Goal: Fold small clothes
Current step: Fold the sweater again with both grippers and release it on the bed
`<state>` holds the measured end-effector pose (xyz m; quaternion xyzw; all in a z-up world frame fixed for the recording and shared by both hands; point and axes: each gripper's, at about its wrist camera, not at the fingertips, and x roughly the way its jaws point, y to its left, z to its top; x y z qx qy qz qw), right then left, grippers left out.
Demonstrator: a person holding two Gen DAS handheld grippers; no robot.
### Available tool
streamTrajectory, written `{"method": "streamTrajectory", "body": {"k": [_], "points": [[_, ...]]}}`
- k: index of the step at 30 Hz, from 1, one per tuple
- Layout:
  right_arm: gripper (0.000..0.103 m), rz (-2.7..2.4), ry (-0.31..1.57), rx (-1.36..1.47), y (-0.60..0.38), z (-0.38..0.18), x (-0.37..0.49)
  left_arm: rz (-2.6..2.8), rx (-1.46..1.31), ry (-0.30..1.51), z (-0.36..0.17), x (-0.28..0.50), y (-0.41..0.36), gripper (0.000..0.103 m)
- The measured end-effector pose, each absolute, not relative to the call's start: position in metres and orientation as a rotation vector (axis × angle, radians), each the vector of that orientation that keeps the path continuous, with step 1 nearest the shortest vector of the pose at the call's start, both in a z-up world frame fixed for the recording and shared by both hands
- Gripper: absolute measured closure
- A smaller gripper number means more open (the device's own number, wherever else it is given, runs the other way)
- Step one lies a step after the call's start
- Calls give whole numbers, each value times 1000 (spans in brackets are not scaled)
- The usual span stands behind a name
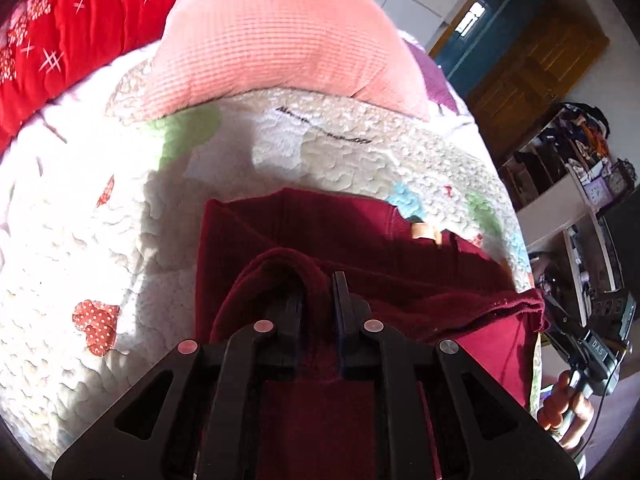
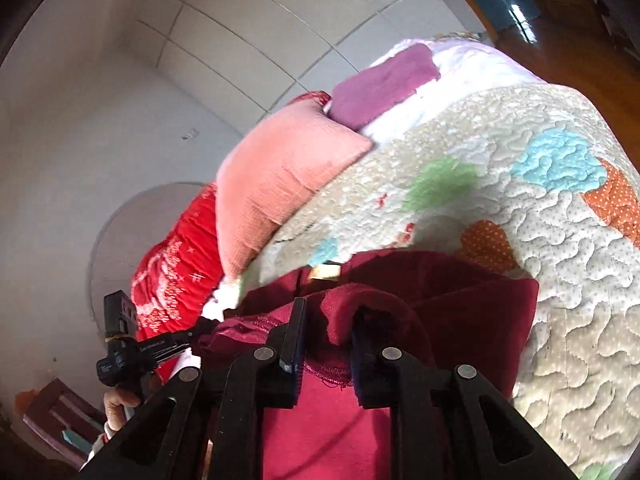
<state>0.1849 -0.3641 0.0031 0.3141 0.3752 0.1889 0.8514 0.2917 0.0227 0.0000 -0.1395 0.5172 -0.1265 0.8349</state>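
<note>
Draping over both grippers, maroon fleece garment seemingly half-folded.

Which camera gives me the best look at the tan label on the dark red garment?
The right wrist view: the tan label sits near frame centre, just beyond the right gripper. The left wrist view shows the same label smaller, on the dark red garment.

A pink pillow and red cushion lie on the patchwork quilt.
</note>
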Motion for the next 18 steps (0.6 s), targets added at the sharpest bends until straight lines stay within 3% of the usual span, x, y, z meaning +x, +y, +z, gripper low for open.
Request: {"method": "streamTrajectory", "body": {"k": [3,5,8,11,18], "points": [[57,381,702,723,-389,9,172,-339,-424,1086,2,292,41,56],[55,340,606,729,-405,21,155,-346,-458,1002,21,283,53,20],[55,380,594,631,-397,34,142,-335,-460,940,40,274,61,16],[63,398,641,480,-365,35,150,-333,-424,927,43,272,50,16],[68,255,810,370,-335,-3,214,-185,-299,1028,-12,298,20,16]]}}
